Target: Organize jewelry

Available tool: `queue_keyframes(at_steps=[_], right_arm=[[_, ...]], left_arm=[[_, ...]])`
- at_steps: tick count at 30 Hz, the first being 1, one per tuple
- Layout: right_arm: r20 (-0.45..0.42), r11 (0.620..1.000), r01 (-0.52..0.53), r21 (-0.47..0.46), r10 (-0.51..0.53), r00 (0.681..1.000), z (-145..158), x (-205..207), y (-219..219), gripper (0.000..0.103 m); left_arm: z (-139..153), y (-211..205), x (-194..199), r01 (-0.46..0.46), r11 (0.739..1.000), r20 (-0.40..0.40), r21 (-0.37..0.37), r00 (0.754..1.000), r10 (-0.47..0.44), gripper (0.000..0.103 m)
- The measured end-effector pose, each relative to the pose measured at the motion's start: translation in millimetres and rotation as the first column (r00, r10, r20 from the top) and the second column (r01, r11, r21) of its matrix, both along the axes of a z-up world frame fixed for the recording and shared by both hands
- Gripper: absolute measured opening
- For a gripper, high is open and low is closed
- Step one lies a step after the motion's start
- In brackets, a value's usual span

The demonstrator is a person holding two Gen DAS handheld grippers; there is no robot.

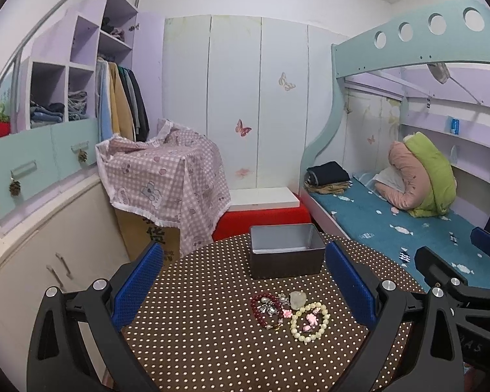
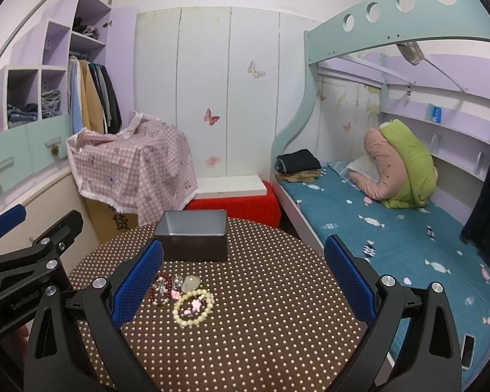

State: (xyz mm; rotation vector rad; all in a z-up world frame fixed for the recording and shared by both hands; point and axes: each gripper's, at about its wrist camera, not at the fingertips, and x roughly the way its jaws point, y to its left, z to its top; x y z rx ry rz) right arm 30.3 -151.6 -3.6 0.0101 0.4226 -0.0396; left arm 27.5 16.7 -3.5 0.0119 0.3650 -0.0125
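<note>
A small pile of jewelry lies on the round brown polka-dot table (image 1: 196,343): a cream pearl bracelet (image 1: 309,321) with pink charms inside it, a dark red bead bracelet (image 1: 267,308) with silver pieces, and a pale stone (image 1: 298,299). A dark open metal box (image 1: 285,250) stands behind them, with nothing visible inside. My left gripper (image 1: 245,281) is open and empty, held above the table in front of the pile. My right gripper (image 2: 245,277) is open and empty; the pearl bracelet (image 2: 193,307), the red bracelet (image 2: 160,289) and the box (image 2: 194,238) show beside its left finger.
A bunk bed with a blue sheet (image 1: 408,225) runs along the right. A red stool with a white board (image 1: 261,209) stands behind the table. A box draped with pink checked cloth (image 1: 166,176) stands at the left, next to cabinets (image 1: 42,261).
</note>
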Motion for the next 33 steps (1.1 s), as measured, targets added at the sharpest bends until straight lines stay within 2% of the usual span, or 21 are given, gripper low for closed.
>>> queue_keyframes(at_steps=[6, 11, 17, 20, 24, 29, 31, 33], right_arm=[[-0.068, 1.0, 0.002, -0.026, -0.004, 0.998, -25, 30, 0, 0.096], [-0.148, 0.999, -0.011, -0.042, 0.004, 0.989, -55, 58, -5, 0.096], [-0.271, 0.999, -0.027, -0.04, 0.015, 0.963, -99, 91, -11, 0.096], [-0.313, 0.999, -0.039, -0.017, 0.031, 0.949, -119, 103, -13, 0.096], [-0.359, 0.999, -0.049, 0.01, 0.049, 0.932, -139, 116, -14, 0.096], [-0.384, 0.998, -0.059, 0.016, 0.06, 0.921, -151, 124, -13, 0.096], [-0.39, 0.998, -0.065, 0.024, 0.069, 0.918, -154, 127, -14, 0.096], [-0.396, 0.997, -0.074, 0.03, 0.079, 0.915, -157, 129, -13, 0.096]], left_arm=[[-25, 8, 31, 0.008, 1.0, -0.087, 0.002, 0.996, -0.008, 0.096], [-57, 21, 59, -0.009, 1.0, -0.202, -0.011, 0.979, 0.007, 0.096], [-106, 21, 83, 0.025, 1.0, -0.372, 0.006, 0.928, -0.021, 0.096], [-129, 21, 97, 0.025, 0.999, -0.45, -0.022, 0.892, -0.032, 0.095], [-144, 18, 112, 0.025, 0.999, -0.492, -0.033, 0.87, -0.038, 0.095], [-160, 17, 131, 0.021, 0.999, -0.53, -0.028, 0.847, -0.033, 0.085], [-164, 17, 136, 0.02, 1.0, -0.549, -0.021, 0.835, -0.028, 0.073], [-165, 18, 139, 0.018, 0.999, -0.55, -0.045, 0.834, -0.04, 0.07]])
